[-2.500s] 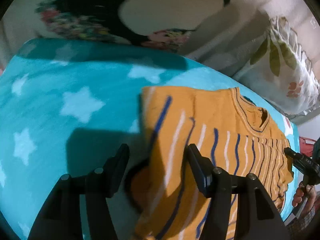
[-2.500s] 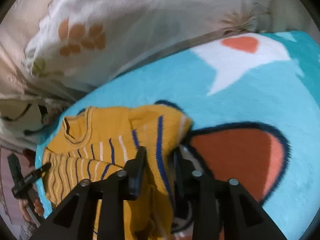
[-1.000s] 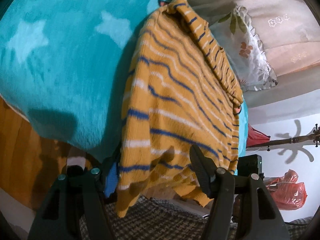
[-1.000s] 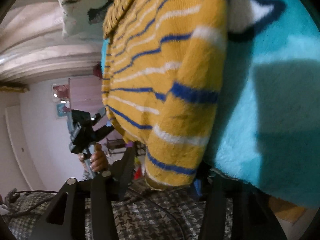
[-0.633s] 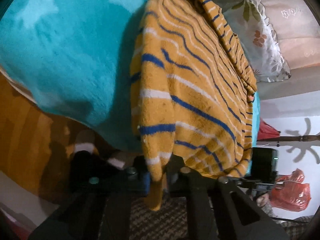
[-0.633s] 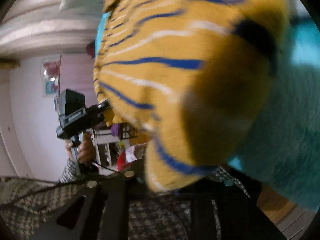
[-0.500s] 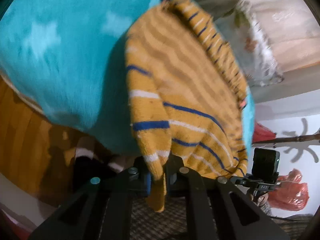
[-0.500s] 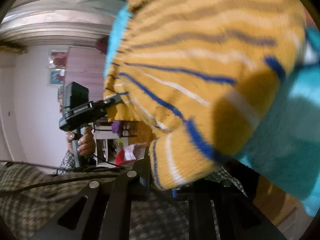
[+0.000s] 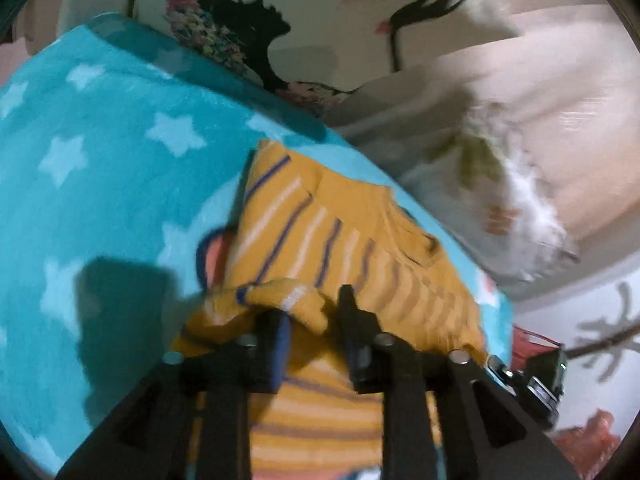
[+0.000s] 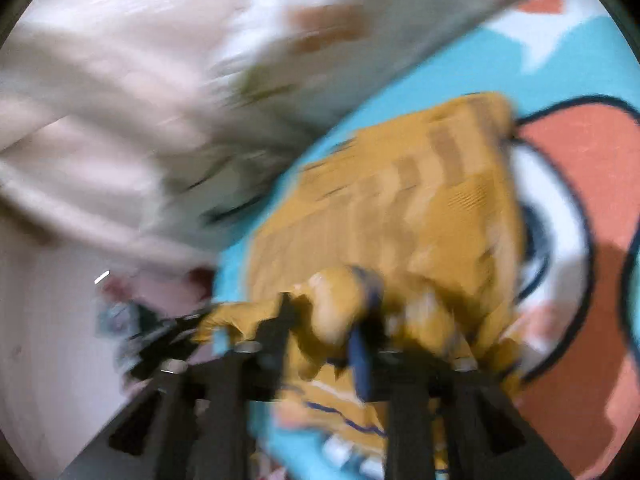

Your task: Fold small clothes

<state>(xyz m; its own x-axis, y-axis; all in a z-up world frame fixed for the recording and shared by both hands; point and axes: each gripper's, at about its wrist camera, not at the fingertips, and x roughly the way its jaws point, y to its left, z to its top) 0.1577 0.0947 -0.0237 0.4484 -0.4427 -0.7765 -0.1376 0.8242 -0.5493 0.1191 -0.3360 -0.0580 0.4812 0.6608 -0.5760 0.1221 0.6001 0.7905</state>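
Note:
A small mustard-yellow sweater with blue and white stripes lies on a turquoise star-patterned blanket. My left gripper is shut on the sweater's bottom hem, bunched between its fingers, and holds it over the sweater's body. In the blurred right wrist view, my right gripper is shut on the other hem corner of the sweater, also held over the garment. The right gripper also shows at the lower right of the left wrist view.
Floral pillows and beige bedding lie along the far edge of the blanket. The blanket has an orange-and-white fish print on the right. A white wall with a coat-rack shadow is beyond the bed.
Both grippers closed on the hem hanging over the bed edge, then lifted it up and forward over the sweater's body. The views swung from the bed's side up to the blanket top.

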